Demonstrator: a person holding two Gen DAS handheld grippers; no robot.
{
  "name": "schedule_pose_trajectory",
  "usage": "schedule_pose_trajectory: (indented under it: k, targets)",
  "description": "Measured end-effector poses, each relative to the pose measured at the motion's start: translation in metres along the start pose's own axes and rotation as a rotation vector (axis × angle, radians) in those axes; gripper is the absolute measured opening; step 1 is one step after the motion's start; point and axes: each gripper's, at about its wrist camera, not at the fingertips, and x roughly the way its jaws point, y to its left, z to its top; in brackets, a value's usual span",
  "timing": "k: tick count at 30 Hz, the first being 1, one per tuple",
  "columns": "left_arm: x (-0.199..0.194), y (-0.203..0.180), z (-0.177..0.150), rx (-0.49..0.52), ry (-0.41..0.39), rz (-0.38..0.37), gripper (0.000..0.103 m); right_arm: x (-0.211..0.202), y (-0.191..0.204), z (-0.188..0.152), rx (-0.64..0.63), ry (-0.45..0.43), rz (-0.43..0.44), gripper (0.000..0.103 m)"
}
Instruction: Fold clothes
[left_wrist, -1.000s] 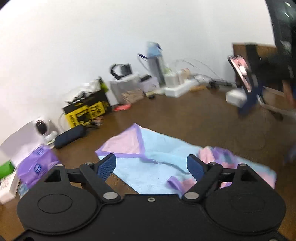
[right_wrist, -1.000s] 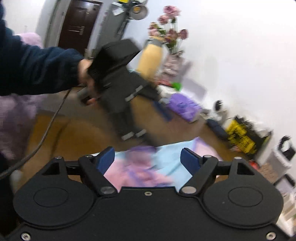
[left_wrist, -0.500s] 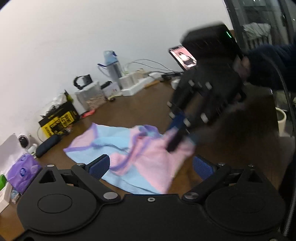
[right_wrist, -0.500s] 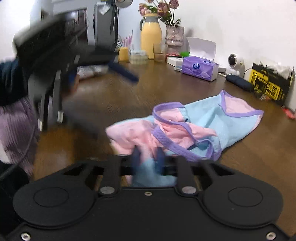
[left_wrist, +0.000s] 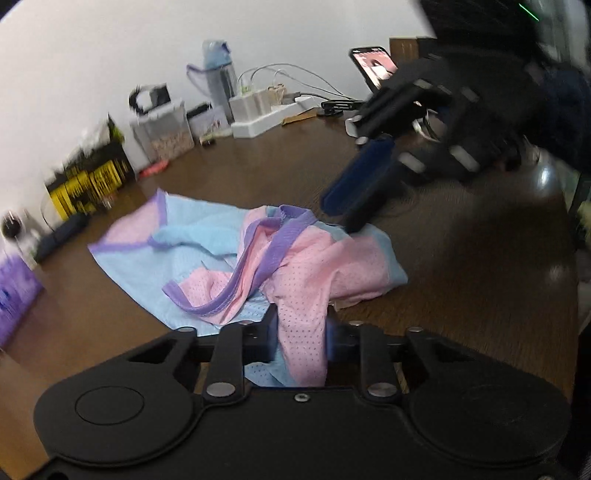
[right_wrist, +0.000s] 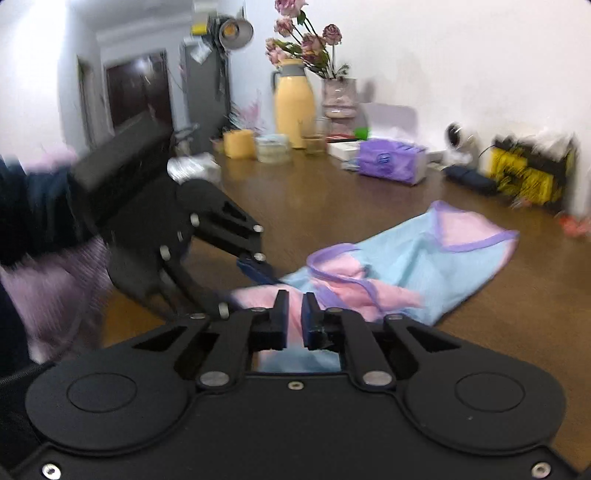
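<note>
Room: white wall (left_wrist: 110, 48) behind a long brown wooden table (left_wrist: 461, 280); the right wrist view also shows a dark door (right_wrist: 138, 92) and a lamp (right_wrist: 236, 31) at the far end. Both views motion-blurred.

Table clutter sits along the wall edge. Left wrist view: yellow-black box (left_wrist: 88, 181), clear storage box (left_wrist: 162, 133), water bottle (left_wrist: 219, 79), white power strip (left_wrist: 266, 120) with cables, phone (left_wrist: 375, 68) propped upright with its screen lit. Right wrist view: yellow thermos jug (right_wrist: 293, 105), vase of pink flowers (right_wrist: 338, 96), purple tissue pack (right_wrist: 391, 160), small white camera (right_wrist: 458, 138), dark pouch (right_wrist: 471, 179).

Garment (left_wrist: 229, 251): pink and light-blue mesh with purple trim, crumpled mid-table. Far end lies flat on the wood, near end bunched and lifted.

Left gripper (left_wrist: 301, 332): fingers clamped on a pink fold of the garment's near edge, fabric hanging down between the pads. In the right wrist view it appears at left, blue pad (right_wrist: 256, 271) on the cloth, held by a person's dark sleeve (right_wrist: 33, 210).

Right gripper (right_wrist: 294, 319): fingers nearly together with pink fabric pinched in the narrow gap. The left wrist view shows it coming in from upper right, tips down on the garment's blue corner.

The two grip points are at adjacent spots on the same bunched end.
</note>
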Motion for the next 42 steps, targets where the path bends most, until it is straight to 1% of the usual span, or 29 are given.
schedule_pose_trajectory:
  k: [1,2,4,6,7,8,9,10,11,13,16,17,18,19,21,22,23,24,25,27,29,31,34,36,37,38,40,41,42]
  targets:
    - [0.000,0.004,0.000,-0.022,-0.001,-0.019,0.020,0.001,0.003,-0.001,-0.015,0.009,-0.012,0.064]
    - [0.000,0.009,0.001,-0.050,0.003,-0.042,0.019,0.002,0.006,-0.001,-0.031,0.018,-0.024,0.072]
    - [-0.001,0.014,0.002,-0.080,0.003,-0.067,0.019,0.003,0.012,-0.003,-0.062,0.036,-0.048,0.070]
    - [-0.003,0.017,0.003,-0.105,-0.002,-0.084,0.016,0.005,0.018,-0.004,-0.093,0.053,-0.072,0.060]
    - [-0.004,0.019,0.004,-0.114,-0.002,-0.096,0.014,0.005,0.021,-0.005,-0.108,0.062,-0.084,0.042]
    - [-0.007,0.016,0.004,-0.108,0.002,-0.115,0.012,0.006,0.024,-0.005,-0.121,0.071,-0.089,0.034]
    - [-0.009,0.013,0.004,-0.087,0.012,-0.137,0.011,0.003,0.025,-0.006,-0.118,0.077,-0.056,0.030]
    - [-0.009,0.010,0.005,-0.073,0.018,-0.149,0.010,0.001,0.025,-0.007,-0.115,0.084,-0.022,0.015]
    - [-0.014,0.004,0.003,-0.035,0.032,-0.199,0.010,-0.001,0.026,-0.007,-0.112,0.090,0.011,0.012]
    - [-0.029,-0.012,0.000,0.042,0.059,-0.328,0.010,-0.007,0.029,-0.008,-0.104,0.102,0.083,0.011]
    - [-0.057,-0.025,0.002,0.089,0.061,-0.505,0.010,-0.033,0.037,-0.007,-0.074,0.093,0.286,0.010]
    - [-0.065,-0.026,0.006,0.107,0.057,-0.533,0.010,-0.045,0.038,-0.003,-0.064,0.087,0.357,0.010]
    - [-0.073,-0.024,0.011,0.126,0.049,-0.547,0.010,-0.049,0.037,0.000,-0.059,0.081,0.373,0.010]
    - [-0.077,-0.021,0.016,0.147,0.042,-0.546,0.010,-0.062,0.031,0.010,-0.040,0.059,0.414,0.010]
    - [-0.082,-0.015,0.024,0.178,0.035,-0.532,0.010,-0.069,0.016,0.026,-0.007,0.034,0.438,0.010]
    - [-0.078,-0.006,0.028,0.194,0.056,-0.506,0.010,-0.068,0.011,0.031,-0.004,0.033,0.438,0.010]
    - [-0.072,0.003,0.031,0.209,0.070,-0.476,0.010,-0.066,0.004,0.036,-0.001,0.036,0.432,0.010]
    - [-0.065,0.012,0.032,0.207,0.077,-0.455,0.010,-0.055,-0.012,0.046,-0.003,0.060,0.395,0.010]
    - [-0.057,0.022,0.032,0.193,0.083,-0.440,0.010,-0.045,-0.020,0.049,-0.003,0.078,0.381,0.010]
    - [-0.046,0.035,0.033,0.168,0.082,-0.428,0.010,-0.031,-0.031,0.052,-0.002,0.098,0.365,0.010]
    - [-0.025,0.055,0.033,0.128,0.075,-0.421,0.010,-0.012,-0.049,0.054,0.019,0.120,0.344,0.010]
    - [-0.015,0.064,0.032,0.107,0.072,-0.420,0.010,0.005,-0.066,0.052,0.048,0.131,0.323,0.010]
    - [0.003,0.079,0.025,0.057,0.057,-0.350,0.020,0.023,-0.088,0.042,0.105,0.133,0.260,0.012]
    - [0.010,0.084,0.019,-0.005,0.061,-0.327,0.031,0.029,-0.095,0.035,0.139,0.137,0.203,0.023]
    - [0.012,0.087,0.015,-0.027,0.056,-0.307,0.045,0.032,-0.098,0.031,0.157,0.141,0.171,0.034]
    - [0.009,0.088,0.009,-0.054,0.038,-0.244,0.059,0.033,-0.101,0.027,0.174,0.142,0.138,0.040]
    - [-0.004,0.086,0.001,-0.109,0.021,-0.113,0.071,0.020,-0.100,0.023,0.205,0.113,0.082,0.043]
    - [-0.011,0.085,-0.002,-0.152,0.023,-0.057,0.073,0.010,-0.098,0.021,0.226,0.095,0.058,0.044]
    - [-0.018,0.084,-0.005,-0.202,0.030,-0.004,0.074,-0.008,-0.091,0.018,0.268,0.061,0.030,0.048]
